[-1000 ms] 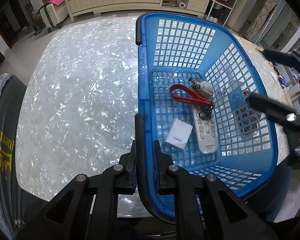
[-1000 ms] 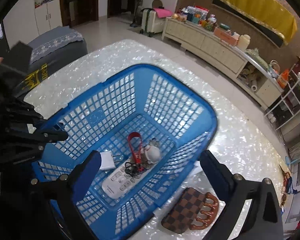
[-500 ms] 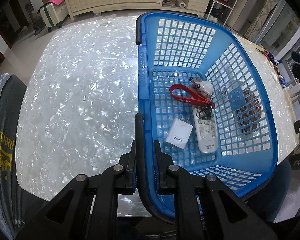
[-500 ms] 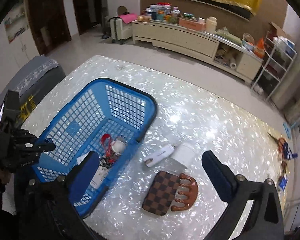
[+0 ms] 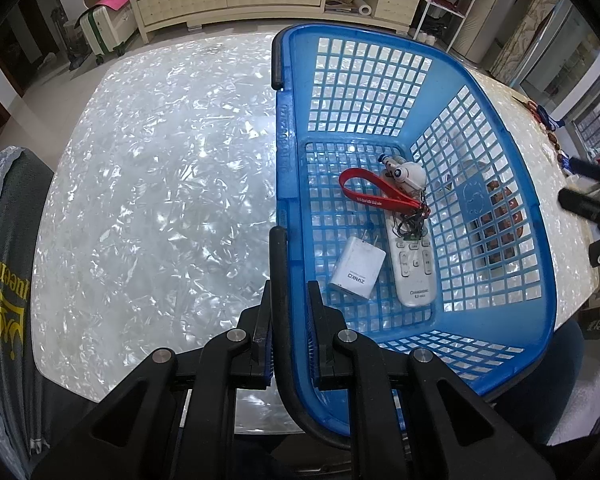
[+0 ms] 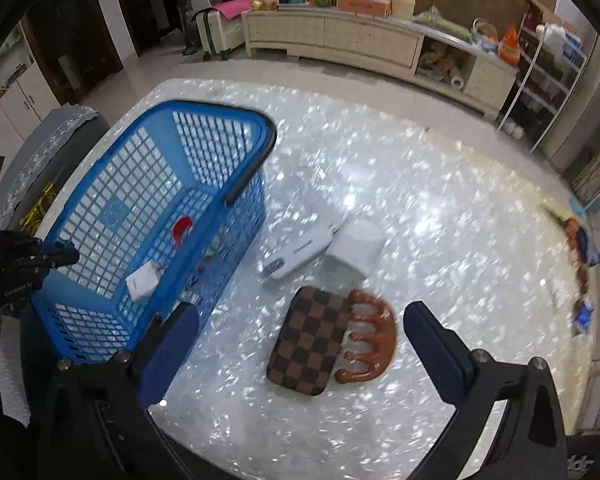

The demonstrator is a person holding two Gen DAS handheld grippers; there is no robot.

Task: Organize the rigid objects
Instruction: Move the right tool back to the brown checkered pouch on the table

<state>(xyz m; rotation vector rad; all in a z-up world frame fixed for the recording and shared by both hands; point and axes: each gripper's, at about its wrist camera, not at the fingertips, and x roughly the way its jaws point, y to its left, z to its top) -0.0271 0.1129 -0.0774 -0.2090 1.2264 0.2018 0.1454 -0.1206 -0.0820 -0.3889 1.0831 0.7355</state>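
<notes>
A: Basket (image 5: 500, 184), blue plastic lattice, sits on the pearly white table (image 5: 160, 200). Left gripper (image 5: 290, 316) is clamped on its near rim and black handle, one finger (image 5: 262, 320) outside the wall, the other inside.

B: Contents?

A: White remote (image 5: 414, 260) lies flat on the basket floor. A white charger block (image 5: 358, 266) lies just beside it, on its left in the left wrist view. A red strap (image 5: 380, 194) runs across the remote's far end, with a small white figurine (image 5: 408, 174) by the strap.

B: Right gripper (image 6: 300, 348)?

A: Spread wide, gripping nothing, hovering above the table beside the basket (right wrist view is somewhat motion-blurred).

B: Below it?

A: Brown checkered case (image 6: 310, 346), flat on the table, touching a brown comb-like piece (image 6: 370, 344) with thick prongs. Farther out, a white stick-shaped device (image 6: 300, 254) and a white cube (image 6: 354, 250) touch each other. All four lie outside the basket, near its side wall.

B: Background?

A: Long cream cabinet (image 6: 360, 42) along the far wall.
</notes>
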